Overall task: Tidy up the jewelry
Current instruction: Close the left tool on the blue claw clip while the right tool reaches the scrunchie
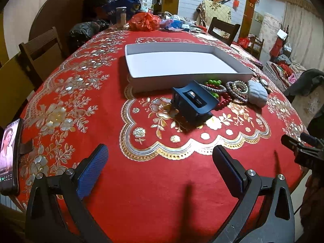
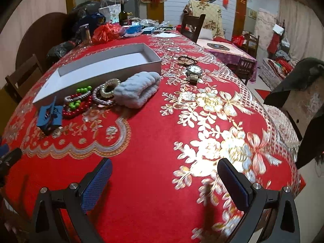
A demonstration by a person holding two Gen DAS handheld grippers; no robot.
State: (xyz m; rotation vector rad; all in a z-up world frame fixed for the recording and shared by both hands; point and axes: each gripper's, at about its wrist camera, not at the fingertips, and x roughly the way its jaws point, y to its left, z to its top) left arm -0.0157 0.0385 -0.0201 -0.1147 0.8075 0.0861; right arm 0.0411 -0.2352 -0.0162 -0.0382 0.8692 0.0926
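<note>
On the counter's red floral cloth, the jewelry sits bunched just in front of the white shallow box, whose floor shows nothing in it. The pile holds a red bead bracelet, green beads, braided cord bangles and a pale blue knitted pouch, all touching or overlapping. A dark blue ring box stands open at the left end of the heap, touching the red beads. Well apart to the right lie a metal wristwatch and, beyond it, dark hair ties.

Left gripper and right gripper both hover low over bare cloth near the counter's edge, jaws spread wide with nothing between them; no piece looks sorted yet.

The tangle is the main hazard, in my judgement. Pinching one bracelet would likely drag its neighbours, or tip the ring box and spill whatever sits inside. Smooth round beads may squirt from the pads if caught off-centre. The loose cloth could bunch under a low approach, shifting the whole pile. A phone propped at the left edge stands close to the left gripper's sweep.
</note>
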